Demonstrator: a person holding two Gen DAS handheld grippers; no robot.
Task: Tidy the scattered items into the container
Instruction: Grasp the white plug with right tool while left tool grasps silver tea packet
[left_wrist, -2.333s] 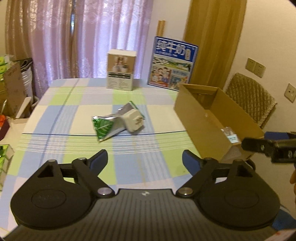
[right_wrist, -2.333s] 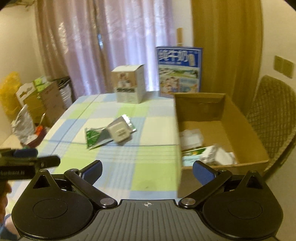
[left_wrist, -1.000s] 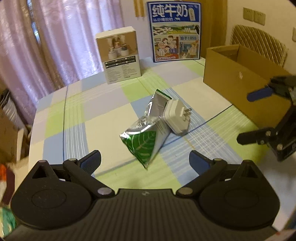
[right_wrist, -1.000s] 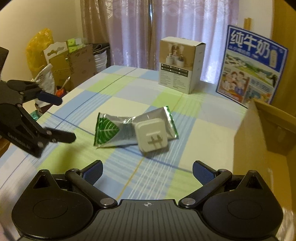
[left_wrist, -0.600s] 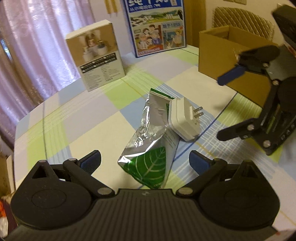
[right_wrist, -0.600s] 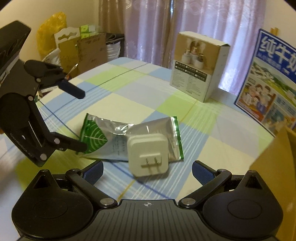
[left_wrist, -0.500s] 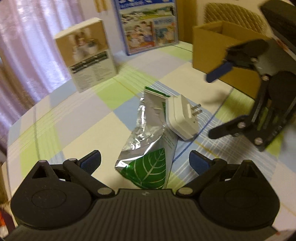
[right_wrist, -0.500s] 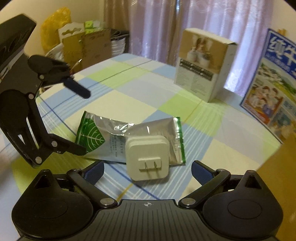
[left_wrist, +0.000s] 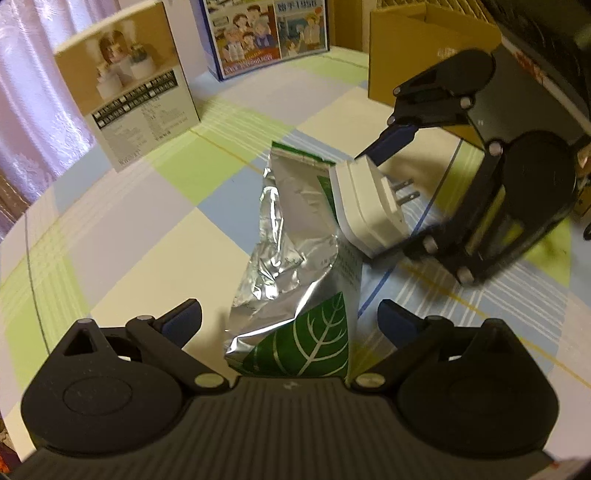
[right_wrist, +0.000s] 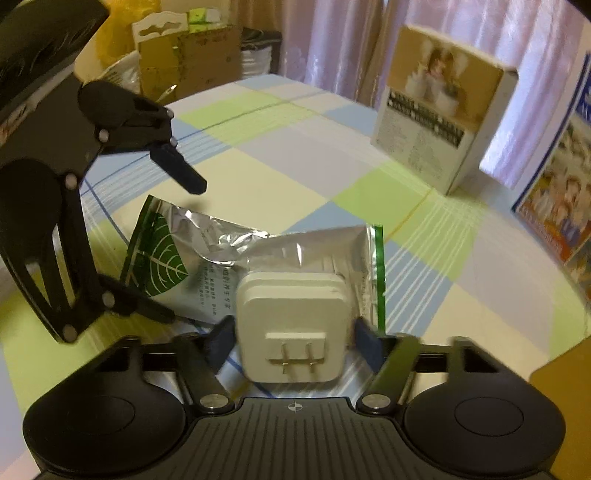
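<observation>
A white plug adapter lies prongs-out on a silver foil pouch with a green leaf print, on the checked tablecloth. My right gripper is low over the cloth. Its jaws are closing with the adapter between them, and a thin gap still shows at each pad. The left wrist view shows that gripper bracketing the adapter from the right. My left gripper is open, the pouch's leaf end between its fingers, untouched. The cardboard box stands beyond the right gripper.
A tan product box and a blue illustrated carton stand at the table's far side. Cardboard and bags are piled beyond the table's left edge. A corner of the cardboard box sits at the right wrist view's lower right.
Both grippers have come down and in toward the two items. The right jaws have narrowed from wide open to just outside the adapter. The pouch's end now lies between the open left fingers.
</observation>
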